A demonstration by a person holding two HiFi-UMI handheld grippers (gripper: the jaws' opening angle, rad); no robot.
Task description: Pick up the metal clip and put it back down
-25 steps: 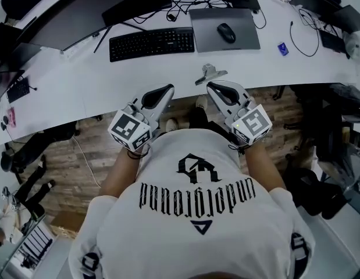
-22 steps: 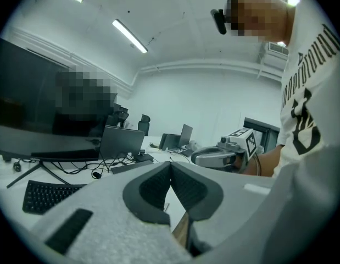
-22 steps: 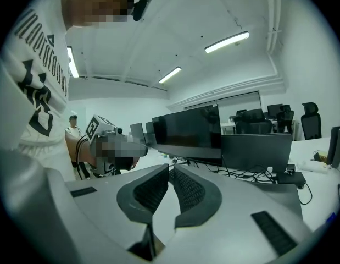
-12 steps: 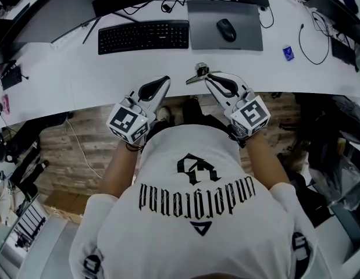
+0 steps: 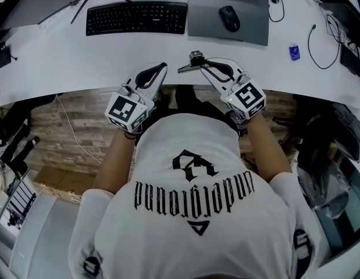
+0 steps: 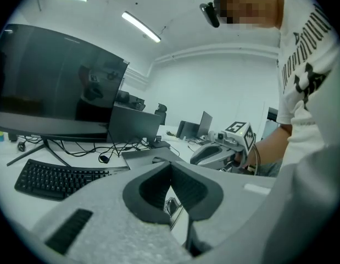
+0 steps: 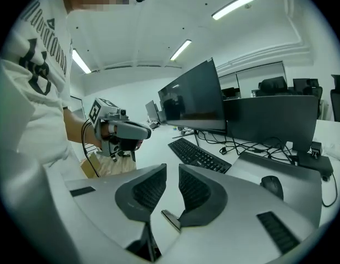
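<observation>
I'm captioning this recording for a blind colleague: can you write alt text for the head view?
From above, a white-shirted person holds two grippers at a white desk's edge; the right gripper grips a metal clip, the left gripper is shut, empty. Behind lie a black keyboard and a mouse on a grey mat.

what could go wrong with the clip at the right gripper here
1. The right gripper seems to hold the metal clip by only a thin edge, low between its narrowly parted jaws, so the clip could twist or slip out.
2. The clip is close to the front edge of the desk. If it drops, it might bounce off onto the floor.
</observation>
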